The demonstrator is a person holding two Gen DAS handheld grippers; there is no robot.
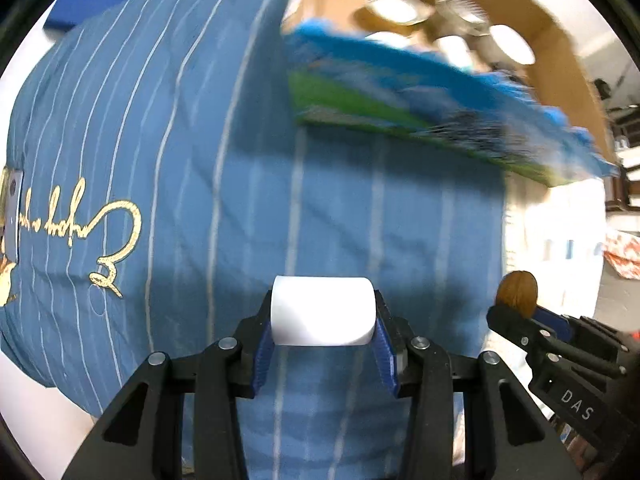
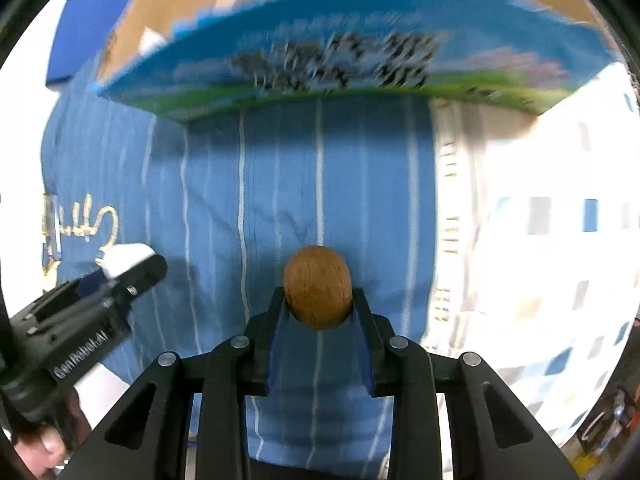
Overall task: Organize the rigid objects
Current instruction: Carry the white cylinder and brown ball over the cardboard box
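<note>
My left gripper [image 1: 323,322] is shut on a white cylinder [image 1: 323,310], held above a blue striped cloth [image 1: 160,140]. My right gripper [image 2: 319,306] is shut on a brown walnut [image 2: 318,286] above the same cloth [image 2: 280,180]. In the left wrist view the right gripper [image 1: 516,308] shows at the lower right with the walnut [image 1: 518,288]. In the right wrist view the left gripper [image 2: 120,268] shows at the lower left with the white cylinder [image 2: 126,258]. A blue and green cardboard box [image 1: 420,96] stands ahead of both; it fills the top of the right wrist view [image 2: 340,52].
Inside the open brown box [image 1: 560,40] lie several white and metal round items [image 1: 394,8]. A white checked cloth [image 2: 540,240] lies to the right of the striped one. Gold script [image 1: 100,232] is embroidered on the striped cloth at left.
</note>
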